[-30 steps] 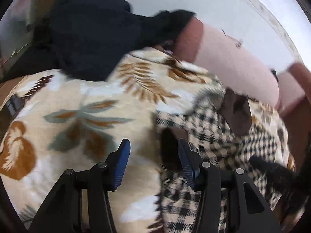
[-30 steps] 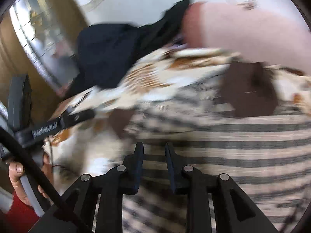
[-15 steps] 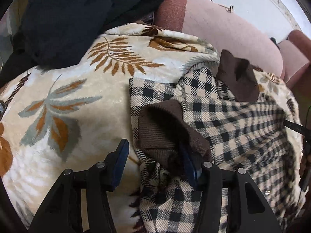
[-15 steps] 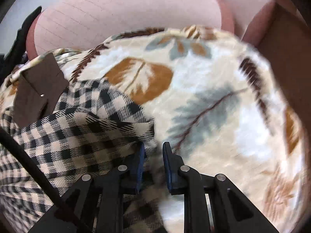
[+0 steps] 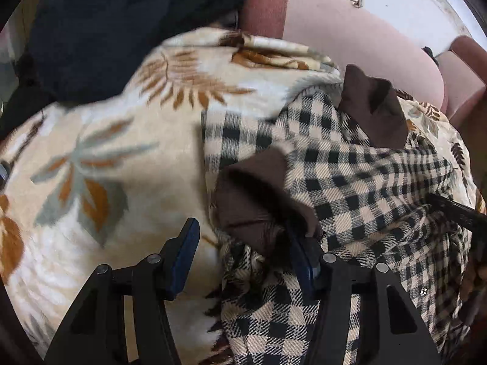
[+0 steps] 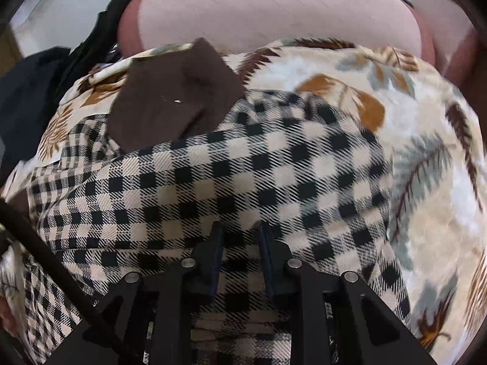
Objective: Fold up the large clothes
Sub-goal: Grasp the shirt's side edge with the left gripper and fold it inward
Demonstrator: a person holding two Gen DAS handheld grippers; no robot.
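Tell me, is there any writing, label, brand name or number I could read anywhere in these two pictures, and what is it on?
None: no word, number or brand can be read in either view.
The checked garment shows only its check pattern and brown trim, no label.
The leaf-print blanket carries only leaves.
The left gripper and right gripper show no markings.

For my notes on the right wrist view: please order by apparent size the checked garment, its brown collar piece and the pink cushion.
1. checked garment, though it lies nearest the camera
2. pink cushion
3. brown collar piece
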